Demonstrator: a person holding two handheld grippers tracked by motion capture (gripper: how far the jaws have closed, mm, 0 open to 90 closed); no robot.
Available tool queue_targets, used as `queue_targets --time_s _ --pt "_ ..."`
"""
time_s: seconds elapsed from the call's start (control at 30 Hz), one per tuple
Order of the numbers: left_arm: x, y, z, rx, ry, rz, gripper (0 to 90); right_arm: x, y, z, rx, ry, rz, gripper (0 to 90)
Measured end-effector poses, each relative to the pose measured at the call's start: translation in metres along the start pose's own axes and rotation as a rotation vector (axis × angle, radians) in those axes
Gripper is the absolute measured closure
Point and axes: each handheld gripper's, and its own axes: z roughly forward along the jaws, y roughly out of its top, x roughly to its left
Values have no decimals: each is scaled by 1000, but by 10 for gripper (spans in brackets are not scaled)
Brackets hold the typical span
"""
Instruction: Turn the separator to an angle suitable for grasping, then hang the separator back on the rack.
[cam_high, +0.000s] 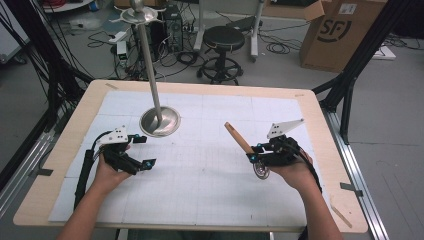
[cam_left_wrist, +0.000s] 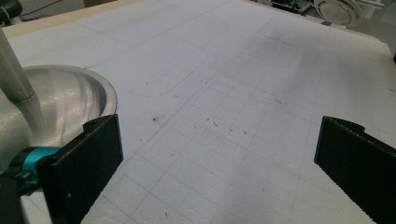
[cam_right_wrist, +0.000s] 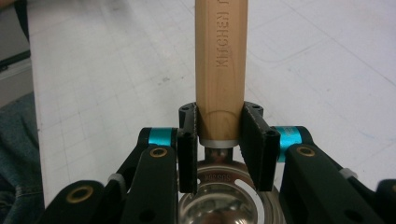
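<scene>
Wooden handle (cam_right_wrist: 219, 65) of a small steel ladle (cam_high: 260, 171), stamped "KITCHEN", sat clenched between the right gripper (cam_right_wrist: 219, 140) fingers, above the bench (cam_high: 200, 220). Left gripper (cam_left_wrist: 215, 154) fingers stood released, beside the steel stand (cam_high: 159, 121). Risk: the smooth, round handle could have rotated or slipped within the narrow grasp. Cardboard box (cam_high: 340, 35) read "SF".

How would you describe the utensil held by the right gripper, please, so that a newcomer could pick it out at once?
Start at the white gridded mat covering the wooden table, then look to its right half, where the right gripper is closed on a ladle. Unlike the all-metal stand at the left, it has a pale wooden handle stamped KITCHEN and a small shiny steel bowl.
</scene>
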Motion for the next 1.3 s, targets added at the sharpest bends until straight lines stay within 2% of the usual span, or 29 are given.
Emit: queue_targets --time_s 0.23,0.5,0.57,0.67,0.8,1.03,1.2,1.3 --pt "0 0 -1 -5 2 -4 17 -2 5 -2 -48 3 -15 690" --pt "2 0 -1 -15 4 -7 17 -1 10 -2 -77 12 -36 690" --pt "3 0 -1 -21 6 -11 17 0 10 -2 -71 16 -24 690" --pt "3 0 -1 -19 6 -11 17 -1 12 -2 -77 21 -33 690" --pt "3 0 -2 -25 4 -13 17 -2 16 -3 -103 27 -30 690" --pt "4 0 -1 -23 3 -15 17 -5 32 -8 -168 17 -62 689" --pt "3 0 -3 -24 2 -9 17 -7 48 -10 -198 34 -75 689" --pt "2 1 -3 -27 4 -12 17 -9 62 -10 -214 53 -67 689"
